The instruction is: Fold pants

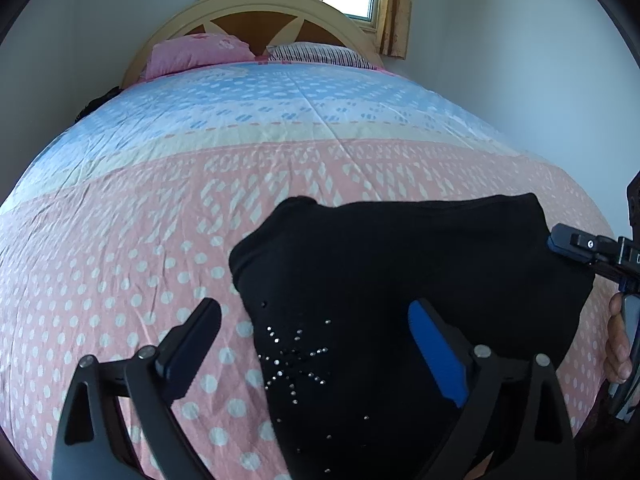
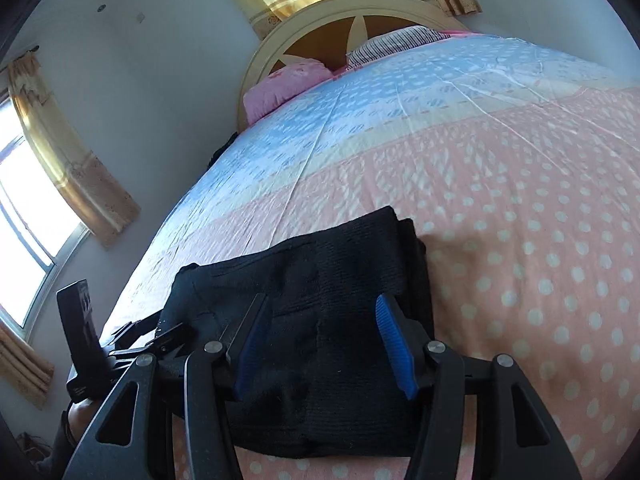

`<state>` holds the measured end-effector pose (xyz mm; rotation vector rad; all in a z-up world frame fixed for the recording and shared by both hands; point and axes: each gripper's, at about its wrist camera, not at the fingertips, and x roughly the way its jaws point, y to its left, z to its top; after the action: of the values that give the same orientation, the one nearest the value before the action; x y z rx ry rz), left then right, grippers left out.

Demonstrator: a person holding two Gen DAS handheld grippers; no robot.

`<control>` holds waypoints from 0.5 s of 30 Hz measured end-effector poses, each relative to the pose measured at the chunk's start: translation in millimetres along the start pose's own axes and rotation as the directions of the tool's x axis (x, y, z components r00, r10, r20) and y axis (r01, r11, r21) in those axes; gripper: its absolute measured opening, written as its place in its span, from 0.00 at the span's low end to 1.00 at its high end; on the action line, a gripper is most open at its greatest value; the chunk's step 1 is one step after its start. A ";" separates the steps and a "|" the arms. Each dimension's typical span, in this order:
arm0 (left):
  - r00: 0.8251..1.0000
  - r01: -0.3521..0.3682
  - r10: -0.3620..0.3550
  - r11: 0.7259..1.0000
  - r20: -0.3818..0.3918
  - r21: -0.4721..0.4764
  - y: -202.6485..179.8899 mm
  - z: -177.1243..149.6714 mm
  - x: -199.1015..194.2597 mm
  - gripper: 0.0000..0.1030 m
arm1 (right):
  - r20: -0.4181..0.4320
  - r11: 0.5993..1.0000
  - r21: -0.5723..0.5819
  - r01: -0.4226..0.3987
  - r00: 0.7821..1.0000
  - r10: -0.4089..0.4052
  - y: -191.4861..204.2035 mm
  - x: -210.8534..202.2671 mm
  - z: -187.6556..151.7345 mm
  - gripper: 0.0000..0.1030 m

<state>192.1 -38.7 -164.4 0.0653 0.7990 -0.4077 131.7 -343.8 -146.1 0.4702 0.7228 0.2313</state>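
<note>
The black pants (image 1: 400, 280) lie folded into a compact bundle on the pink polka-dot bedspread (image 1: 120, 280), with a rhinestone star pattern on top. My left gripper (image 1: 316, 320) is open, its jaws wide over the bundle's left edge. My right gripper (image 2: 320, 332) is open, its jaws straddling the near edge of the folded pants (image 2: 340, 280). The right gripper (image 1: 576, 246) also shows at the bundle's right side in the left wrist view. The left gripper (image 2: 160, 332) shows at the bundle's left side in the right wrist view.
The bed (image 2: 520, 200) stretches ahead to a rounded headboard (image 1: 256, 12) with a pink pillow (image 1: 192, 54) and a striped pillow (image 1: 320, 54). Yellow curtains (image 2: 72, 152) hang by the windows. White walls flank the bed.
</note>
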 end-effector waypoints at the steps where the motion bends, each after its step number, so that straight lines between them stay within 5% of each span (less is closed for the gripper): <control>1: 1.000 0.002 -0.002 1.000 -0.005 -0.002 0.5 -0.1 1.4 0.95 | -0.002 1.000 -0.008 0.001 1.000 -0.001 -0.3 -0.5 0.0 0.54; 10: 1.000 -0.022 0.022 1.000 -0.009 0.021 -0.7 -1.0 -5.0 0.97 | 0.037 0.987 -0.117 0.106 0.994 -0.102 25.1 -12.8 1.2 0.53; 15: 0.999 -0.029 0.027 0.999 0.047 0.037 -6.1 14.3 -22.5 0.97 | 0.036 0.990 -0.052 0.132 0.991 -0.130 12.0 -40.7 -1.9 0.53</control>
<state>185.5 -39.9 -137.9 0.1013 0.7439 -0.3965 100.1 -347.4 -117.9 0.3725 0.7110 0.1193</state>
